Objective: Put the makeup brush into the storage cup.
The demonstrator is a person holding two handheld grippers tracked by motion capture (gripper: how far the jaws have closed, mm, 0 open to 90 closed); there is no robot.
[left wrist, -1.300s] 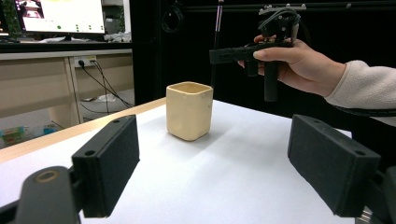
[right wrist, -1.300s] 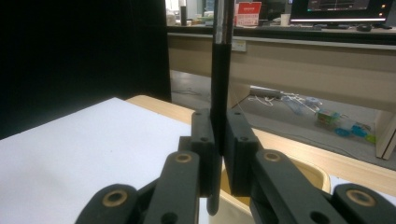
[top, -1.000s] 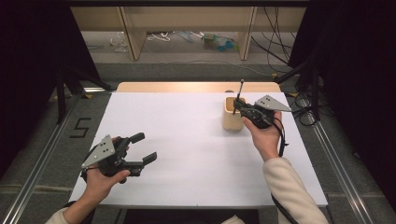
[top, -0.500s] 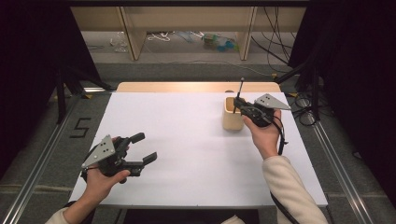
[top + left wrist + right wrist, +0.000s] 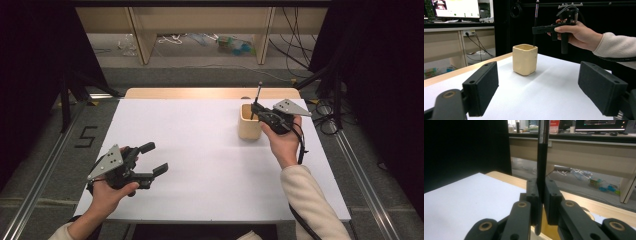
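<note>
A cream square cup (image 5: 249, 125) stands on the white table top (image 5: 200, 145) at the far right. My right gripper (image 5: 255, 110) hovers at the cup's right rim, shut on a dark pen (image 5: 258, 95) held upright. In the left gripper view the pen (image 5: 535, 22) runs down to the mouth of the cup (image 5: 524, 59), and the right gripper (image 5: 541, 29) shows level above it. In the right gripper view the pen (image 5: 542, 170) is clamped between my right gripper's (image 5: 540, 192) pads. My left gripper (image 5: 155, 157) rests open near the front left, nothing between its fingers (image 5: 482, 87).
A bare wooden strip (image 5: 210, 93) runs along the table's far edge. Beyond it stand wooden shelf legs (image 5: 142, 40) with cables and clutter on the floor. Metal rails (image 5: 45, 165) flank the table. Black curtains close off both sides.
</note>
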